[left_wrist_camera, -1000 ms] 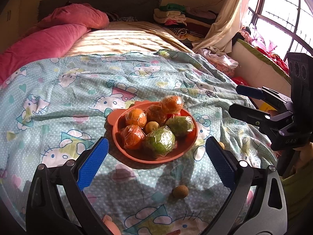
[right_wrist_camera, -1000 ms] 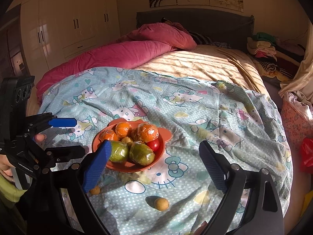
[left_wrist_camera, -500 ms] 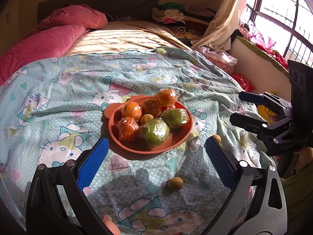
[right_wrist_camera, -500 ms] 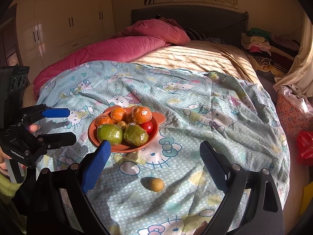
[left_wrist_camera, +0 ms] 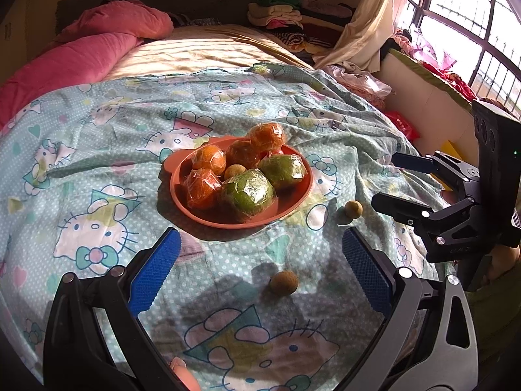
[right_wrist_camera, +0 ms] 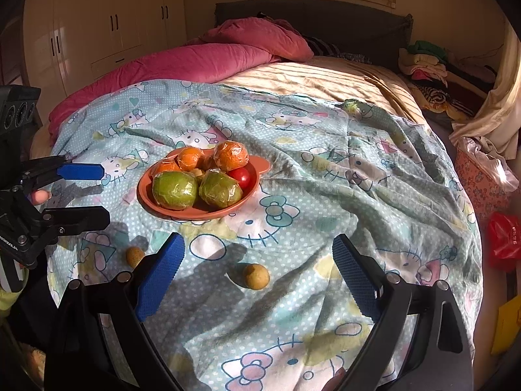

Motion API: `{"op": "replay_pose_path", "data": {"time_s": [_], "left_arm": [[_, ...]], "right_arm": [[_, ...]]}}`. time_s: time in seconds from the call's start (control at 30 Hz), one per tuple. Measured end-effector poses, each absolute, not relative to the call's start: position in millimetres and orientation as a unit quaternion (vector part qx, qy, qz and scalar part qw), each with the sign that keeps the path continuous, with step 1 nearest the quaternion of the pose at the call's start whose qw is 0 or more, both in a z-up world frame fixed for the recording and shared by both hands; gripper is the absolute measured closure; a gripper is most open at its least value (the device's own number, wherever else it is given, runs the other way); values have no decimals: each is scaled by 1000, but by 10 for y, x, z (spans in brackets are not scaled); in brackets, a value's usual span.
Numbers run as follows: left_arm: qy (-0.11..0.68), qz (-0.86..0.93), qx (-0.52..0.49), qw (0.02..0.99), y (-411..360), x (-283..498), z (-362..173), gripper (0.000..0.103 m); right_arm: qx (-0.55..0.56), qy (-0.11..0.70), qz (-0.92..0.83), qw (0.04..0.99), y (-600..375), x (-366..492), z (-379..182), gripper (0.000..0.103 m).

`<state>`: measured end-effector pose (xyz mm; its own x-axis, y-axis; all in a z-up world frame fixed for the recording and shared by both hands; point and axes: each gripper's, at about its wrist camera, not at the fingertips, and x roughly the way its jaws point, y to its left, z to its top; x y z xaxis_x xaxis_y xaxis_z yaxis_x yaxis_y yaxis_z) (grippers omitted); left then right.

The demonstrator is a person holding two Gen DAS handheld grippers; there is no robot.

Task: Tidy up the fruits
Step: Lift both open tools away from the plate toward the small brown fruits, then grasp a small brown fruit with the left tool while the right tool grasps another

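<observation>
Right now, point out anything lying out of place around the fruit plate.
Two small brown fruits lie loose on the blanket instead of on the orange plate: one just off the plate's right edge, another nearer the left gripper. The wrapped fruits sit on the plate. Both grippers are open and empty.

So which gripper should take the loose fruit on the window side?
Right. That fruit lies centred ahead of the open right gripper; the left gripper is lined up on the other fruit.
</observation>
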<state>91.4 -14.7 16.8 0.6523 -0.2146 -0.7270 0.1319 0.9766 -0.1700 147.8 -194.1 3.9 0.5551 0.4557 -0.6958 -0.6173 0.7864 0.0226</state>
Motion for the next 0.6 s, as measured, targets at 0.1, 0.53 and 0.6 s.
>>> {"op": "replay_pose_path", "data": {"time_s": [0.1, 0.53, 0.6], "left_arm": [[413, -98, -50, 904, -162, 889, 108, 10], [439, -128, -43, 888, -297, 843, -129, 18], [443, -133, -39, 886, -329, 844, -165, 27]], "right_arm": [[-116, 362, 307, 873, -1942, 1459, -10, 11], [-129, 373, 311, 865, -1903, 1437, -155, 16], [-132, 376, 315, 861, -1883, 1437, -179, 22]]}}
